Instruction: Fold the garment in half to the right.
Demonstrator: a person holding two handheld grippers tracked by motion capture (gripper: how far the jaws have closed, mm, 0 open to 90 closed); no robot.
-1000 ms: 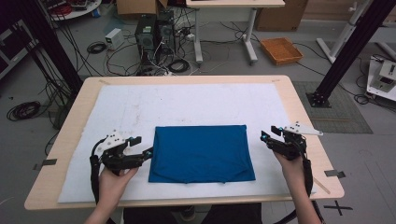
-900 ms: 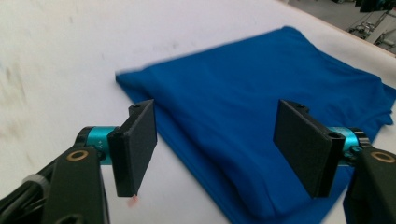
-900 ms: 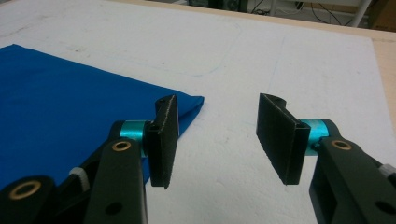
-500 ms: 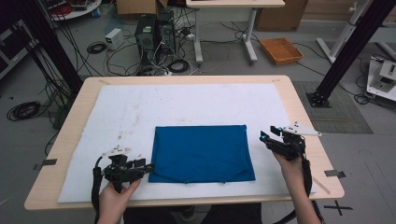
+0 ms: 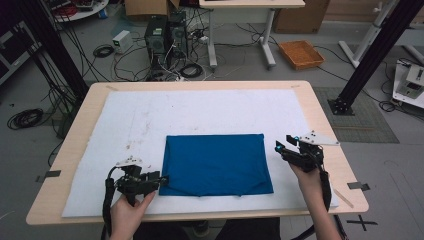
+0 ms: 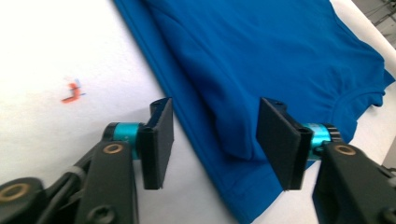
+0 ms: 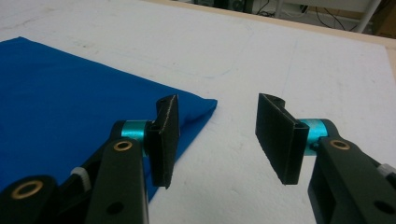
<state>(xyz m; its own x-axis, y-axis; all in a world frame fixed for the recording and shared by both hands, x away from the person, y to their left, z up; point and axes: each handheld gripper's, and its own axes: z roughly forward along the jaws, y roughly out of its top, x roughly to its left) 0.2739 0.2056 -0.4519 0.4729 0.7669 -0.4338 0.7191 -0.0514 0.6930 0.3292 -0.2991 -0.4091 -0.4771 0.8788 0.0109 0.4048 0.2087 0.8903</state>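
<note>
- Here, the folded blue cloth garment (image 5: 216, 164) lies flat on the white felt mat (image 5: 150, 120) that covers the light wooden table (image 5: 320, 115), toward my side of it and about midway between my hands.
- My left gripper (image 5: 159, 179) sits low at the garment's near left corner, and its jaws have just been closing.
- In the left gripper view that corner's hem and a small raised fold of the blue cloth (image 6: 243, 93) lie between the two black pads (image 6: 161, 140), but the pads stand apart from it and press nothing yet.
- My right gripper (image 5: 278, 148) hovers just beside the garment's right edge.
- In the right gripper view its jaws stand released over bare mat (image 7: 280, 56), the cloth's corner (image 7: 205, 105) near the left pad (image 7: 167, 140).
</note>
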